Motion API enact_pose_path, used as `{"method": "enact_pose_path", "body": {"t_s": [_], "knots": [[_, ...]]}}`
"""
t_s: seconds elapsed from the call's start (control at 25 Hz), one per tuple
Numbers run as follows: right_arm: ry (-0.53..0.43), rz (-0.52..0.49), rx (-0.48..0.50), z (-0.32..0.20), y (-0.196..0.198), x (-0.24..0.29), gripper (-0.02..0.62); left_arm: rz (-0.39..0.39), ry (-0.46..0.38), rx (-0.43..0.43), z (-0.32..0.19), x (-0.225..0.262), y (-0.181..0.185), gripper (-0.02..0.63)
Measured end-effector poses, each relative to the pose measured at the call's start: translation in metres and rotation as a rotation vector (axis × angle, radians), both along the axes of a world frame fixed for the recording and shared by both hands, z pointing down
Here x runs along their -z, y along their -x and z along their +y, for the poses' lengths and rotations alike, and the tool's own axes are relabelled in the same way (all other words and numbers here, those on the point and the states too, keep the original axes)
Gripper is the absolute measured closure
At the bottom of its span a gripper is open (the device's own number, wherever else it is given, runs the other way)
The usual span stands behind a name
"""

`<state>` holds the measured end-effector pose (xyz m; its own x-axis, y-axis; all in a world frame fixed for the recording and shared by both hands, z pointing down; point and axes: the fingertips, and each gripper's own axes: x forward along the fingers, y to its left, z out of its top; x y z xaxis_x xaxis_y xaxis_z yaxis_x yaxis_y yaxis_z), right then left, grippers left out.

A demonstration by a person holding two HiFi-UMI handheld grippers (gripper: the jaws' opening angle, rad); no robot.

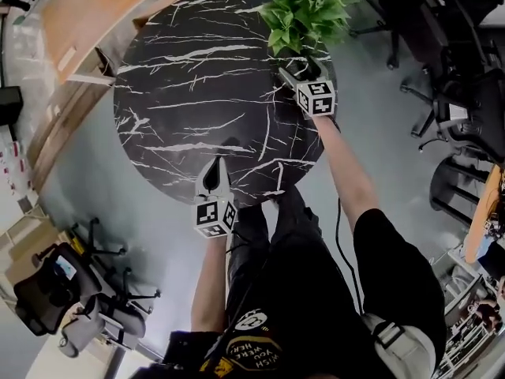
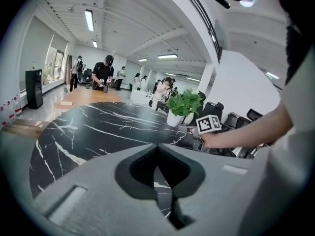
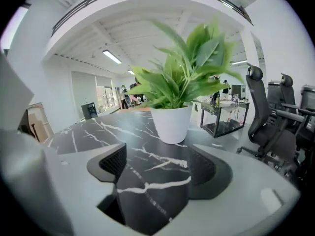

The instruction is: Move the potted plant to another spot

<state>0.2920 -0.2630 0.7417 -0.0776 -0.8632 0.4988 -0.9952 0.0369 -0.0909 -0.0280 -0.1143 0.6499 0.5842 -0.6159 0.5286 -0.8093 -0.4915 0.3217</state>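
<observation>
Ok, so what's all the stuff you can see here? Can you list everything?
potted plant: one, green leaves in a white pot, at the table's far edge, just ahead of the right gripper
table: one, round, black with white veins, in the middle of the room
office chairs: several, black, on the floor to the right and at the lower left
people: a few, mostly in dark clothes, far across the room
left gripper: one, grey, over the table's near edge, fingers together with nothing between them
right gripper: one, grey, fingers apart, pointing at the pot and not touching it
</observation>
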Motion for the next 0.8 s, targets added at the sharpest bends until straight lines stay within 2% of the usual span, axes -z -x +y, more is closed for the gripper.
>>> {"method": "enact_pose_path", "body": {"t_s": [0.24, 0.48, 0.64, 0.8], "knots": [[-0.12, -0.066, -0.034, 0.11, 0.047, 0.105, 0.425, 0.049, -0.113, -0.1, -0.013, 0.069, -0.051, 0.601], [-0.175, -0.029, -0.128, 0.169, 0.061, 0.198, 0.597, 0.115, -0.203, -0.176, -0.011, 0.137, -0.096, 0.601], [-0.199, -0.047, -0.149, 0.184, 0.069, 0.238, 0.597, 0.15, -0.256, -0.215, 0.003, 0.18, -0.11, 0.601], [-0.225, -0.036, -0.104, 0.187, 0.093, 0.273, 0.598, 0.16, -0.31, -0.235, 0.01, 0.212, -0.113, 0.601]]}}
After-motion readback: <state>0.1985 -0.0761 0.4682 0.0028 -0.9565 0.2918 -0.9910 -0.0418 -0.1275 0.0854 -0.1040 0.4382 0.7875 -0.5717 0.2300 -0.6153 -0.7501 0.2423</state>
